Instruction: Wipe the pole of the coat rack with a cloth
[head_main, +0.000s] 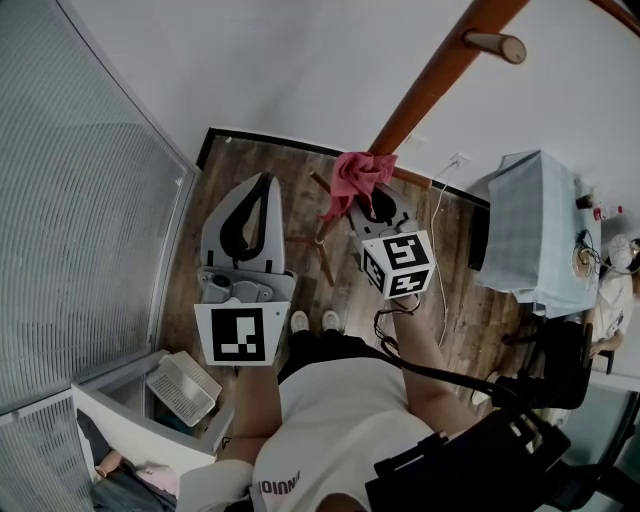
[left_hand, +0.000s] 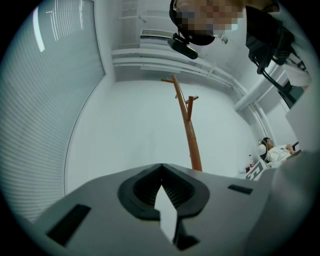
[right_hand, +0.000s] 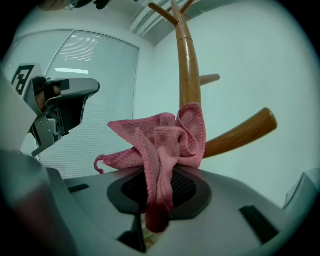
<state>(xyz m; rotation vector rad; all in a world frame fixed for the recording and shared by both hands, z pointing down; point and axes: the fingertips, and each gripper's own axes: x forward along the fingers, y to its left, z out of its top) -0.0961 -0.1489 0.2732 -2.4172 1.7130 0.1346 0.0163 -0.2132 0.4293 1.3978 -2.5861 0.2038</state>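
- Left claw (left_hand: 161, 167): clenched, tips meeting, with nothing between them. In the head view it sits at the left, well apart from the coat rack, above the wooden floor (head_main: 250, 170).
- Right claw (right_hand: 157, 174): clamped on the pink cloth (right_hand: 165, 135). A fold of the fabric runs down between the jaws and the rest bunches above them.
- Cloth position: the bunched part lies against the brown wooden pole (right_hand: 189, 65) of the coat rack, on the lower stretch of the pole just above a projecting peg (right_hand: 240, 132).
- Markings, right claw: the marker cube (head_main: 397, 263) carries black-and-white square code patterns on its visible faces, without letters or numerals.
- Markings, left claw: a flat marker plate (head_main: 243, 335) carries one black square code on white.
- Lettering: dark print on the hem of the person's white shirt (head_main: 278, 487) appears upside down and cut off, so it cannot be read reliably.
- Surroundings: a table (head_main: 535, 220) with a pale checked cover stands at the right.
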